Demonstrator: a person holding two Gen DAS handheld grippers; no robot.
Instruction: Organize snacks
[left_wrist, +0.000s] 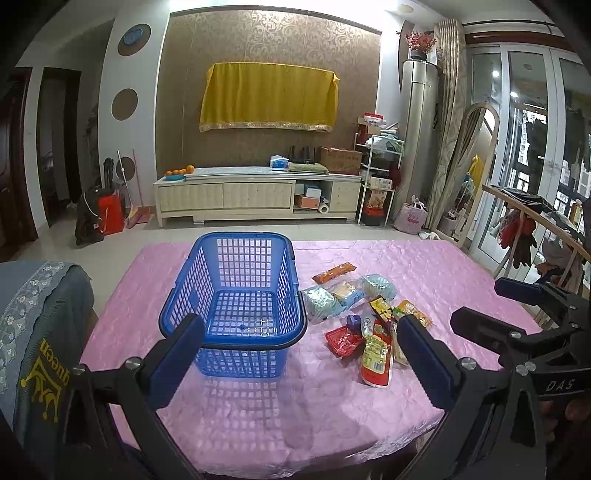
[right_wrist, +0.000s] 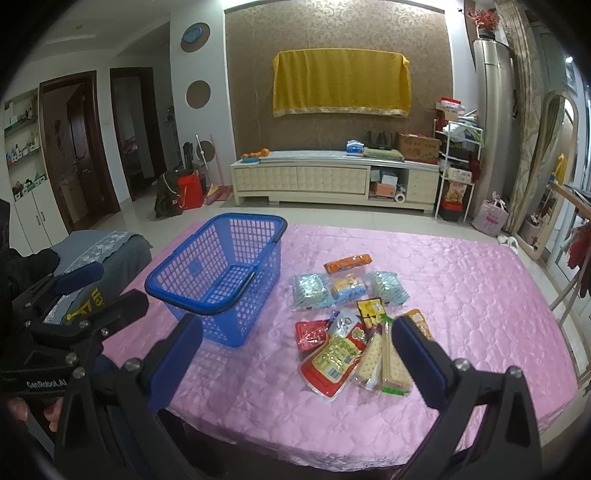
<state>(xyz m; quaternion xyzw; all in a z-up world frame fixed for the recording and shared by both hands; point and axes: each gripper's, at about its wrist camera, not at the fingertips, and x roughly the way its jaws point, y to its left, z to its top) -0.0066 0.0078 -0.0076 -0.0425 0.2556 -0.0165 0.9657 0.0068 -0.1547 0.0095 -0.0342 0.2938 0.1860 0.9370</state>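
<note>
Two black grippers with blue finger pads hang above the near edge of a table covered in a pink quilted satin cloth (left_wrist: 424, 266). The left gripper (left_wrist: 299, 339) has its fingers spread wide apart and holds nothing; the right gripper (right_wrist: 295, 343) is likewise spread and holding nothing. A blue plastic lattice basket (left_wrist: 236, 295) with a dark handle stands upright left of centre in the left wrist view. Just right of it lies a loose heap of snack packets (right_wrist: 354, 317): an orange bar (right_wrist: 347, 263) farthest back, pale blue foil packs (right_wrist: 309, 290) in the middle, a red pouch with a yellow label (right_wrist: 330, 363) and clear-wrapped crackers (right_wrist: 384, 363) nearest the lower frame.
</note>
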